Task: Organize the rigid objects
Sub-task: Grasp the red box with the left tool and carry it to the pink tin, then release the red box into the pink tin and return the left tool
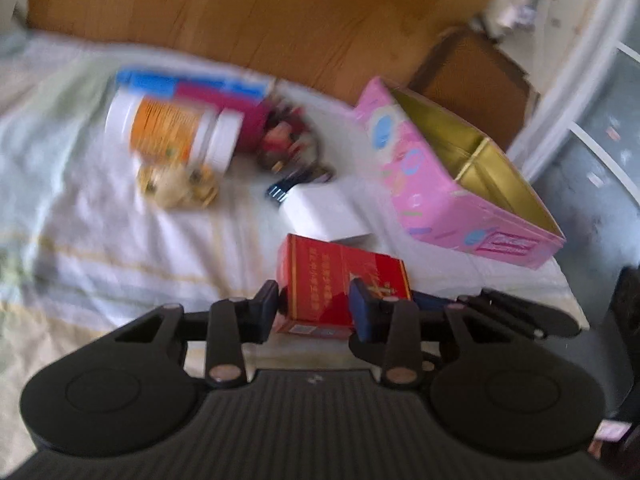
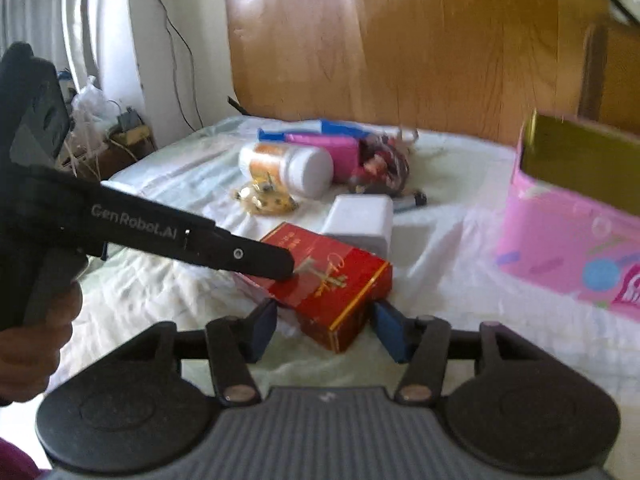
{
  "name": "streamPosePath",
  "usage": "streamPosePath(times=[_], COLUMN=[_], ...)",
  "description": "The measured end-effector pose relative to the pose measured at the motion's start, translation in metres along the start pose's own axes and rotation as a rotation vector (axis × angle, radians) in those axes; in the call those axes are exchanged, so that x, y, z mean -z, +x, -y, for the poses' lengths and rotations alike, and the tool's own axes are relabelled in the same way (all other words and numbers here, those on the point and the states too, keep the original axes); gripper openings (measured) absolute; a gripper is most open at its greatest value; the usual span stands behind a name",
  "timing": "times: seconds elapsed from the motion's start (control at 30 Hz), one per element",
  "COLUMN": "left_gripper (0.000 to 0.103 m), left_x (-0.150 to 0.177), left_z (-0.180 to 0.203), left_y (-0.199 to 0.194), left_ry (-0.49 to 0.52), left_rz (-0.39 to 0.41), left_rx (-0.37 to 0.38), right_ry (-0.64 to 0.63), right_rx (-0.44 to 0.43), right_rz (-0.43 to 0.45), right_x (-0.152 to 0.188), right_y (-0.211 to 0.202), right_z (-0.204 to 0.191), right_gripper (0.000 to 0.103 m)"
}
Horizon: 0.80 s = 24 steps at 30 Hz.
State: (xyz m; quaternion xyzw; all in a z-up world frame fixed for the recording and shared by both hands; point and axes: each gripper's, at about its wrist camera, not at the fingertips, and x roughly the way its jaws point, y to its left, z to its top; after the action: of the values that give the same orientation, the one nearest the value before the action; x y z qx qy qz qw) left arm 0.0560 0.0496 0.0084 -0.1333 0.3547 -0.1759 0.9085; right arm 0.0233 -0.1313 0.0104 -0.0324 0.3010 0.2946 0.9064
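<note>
Left gripper point(image 1: 314, 306) fingers clamp the red box point(image 1: 340, 280) lying on the bed point(image 1: 100, 240), right gripper point(image 2: 324, 330) fingers spread around its corner without touching; only right view shows the holding hand point(image 2: 36, 344); pink box point(image 1: 460, 192) open nearby.

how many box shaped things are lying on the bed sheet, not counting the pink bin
3: a red rectangular carton nearest, a white box just behind it, a magenta box by the bottle. Others may hide in the blurred pile.
</note>
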Motion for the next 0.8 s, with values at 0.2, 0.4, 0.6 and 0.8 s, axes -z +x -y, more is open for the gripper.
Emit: streamPosePath(times=[0.2, 0.4, 0.6, 0.8], left_gripper=[0.041, 0.041, 0.041, 0.042], left_x=[-0.044, -0.08, -0.084, -0.074], left_z=[0.061, 0.146, 0.186, 0.2], left_y=[-0.004, 0.058, 0.116, 0.143], left_ry=[0.119, 0.288, 0.3, 0.315], left_rz=[0.116, 0.193, 0.136, 0.061], left_rx=[0.101, 0.172, 0.213, 0.159], right_ry=[-0.058, -0.071, 0.038, 0.126], right_rx=[0.137, 0.399, 0.487, 0.544], right_rz=[0.22, 0.27, 0.214, 0.184], right_x=[-0.013, -0.029, -0.03, -0.018], right_y=[-0.059, -0.076, -0.077, -0.068], right_z=[0.026, 0.088, 0.151, 0.178], right_gripper=[0.053, 0.053, 0.054, 0.06])
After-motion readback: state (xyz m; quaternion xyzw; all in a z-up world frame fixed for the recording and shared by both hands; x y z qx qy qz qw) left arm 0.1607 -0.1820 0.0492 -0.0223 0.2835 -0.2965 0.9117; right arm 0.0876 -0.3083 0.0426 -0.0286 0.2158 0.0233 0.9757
